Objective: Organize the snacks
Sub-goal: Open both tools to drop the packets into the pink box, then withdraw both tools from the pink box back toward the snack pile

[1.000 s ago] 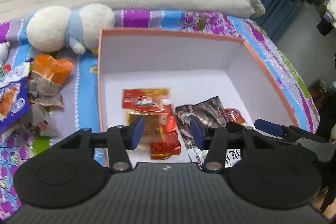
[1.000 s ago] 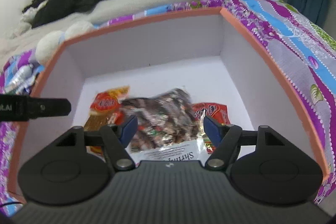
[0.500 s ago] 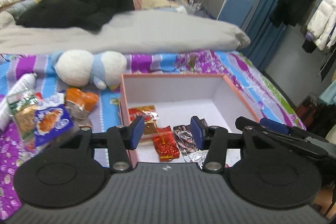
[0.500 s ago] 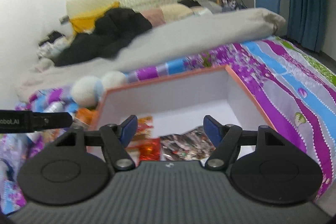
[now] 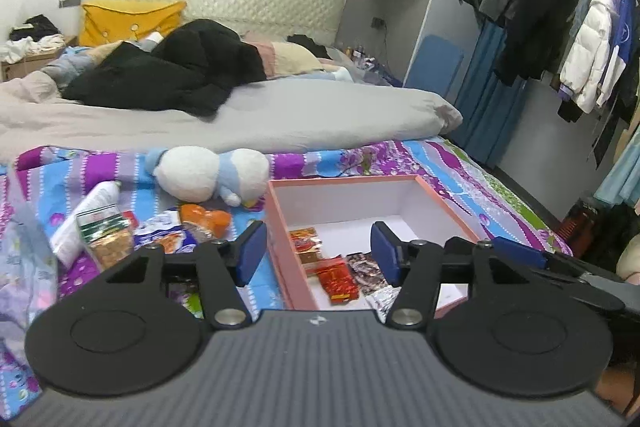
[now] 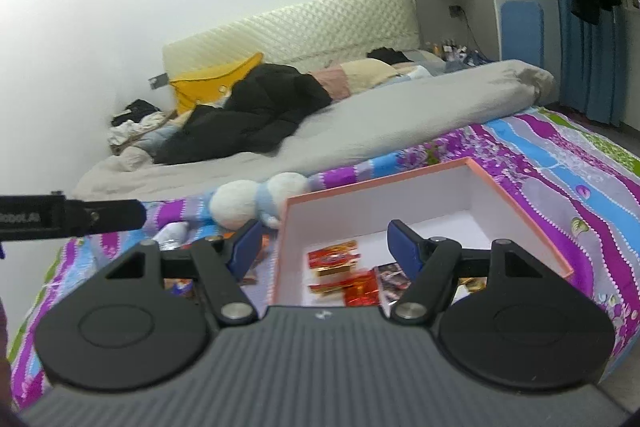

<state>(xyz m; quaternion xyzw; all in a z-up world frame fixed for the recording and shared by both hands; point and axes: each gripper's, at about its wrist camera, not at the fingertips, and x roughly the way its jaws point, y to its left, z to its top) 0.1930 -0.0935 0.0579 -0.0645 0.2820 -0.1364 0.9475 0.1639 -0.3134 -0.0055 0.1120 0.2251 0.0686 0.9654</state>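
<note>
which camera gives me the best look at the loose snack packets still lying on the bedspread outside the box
The left wrist view. There the loose snack packets lie in plain sight left of the pink box, sharp enough to tell several apart. In the right wrist view they are mostly hidden behind the right tongs, with only blurred scraps showing.

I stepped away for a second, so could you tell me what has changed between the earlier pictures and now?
Both tongs, left and right, have pulled up and back from the pink box, open and empty throughout. The red packet and dark packet stayed in the box; the loose snacks stayed on the bedspread.
</note>
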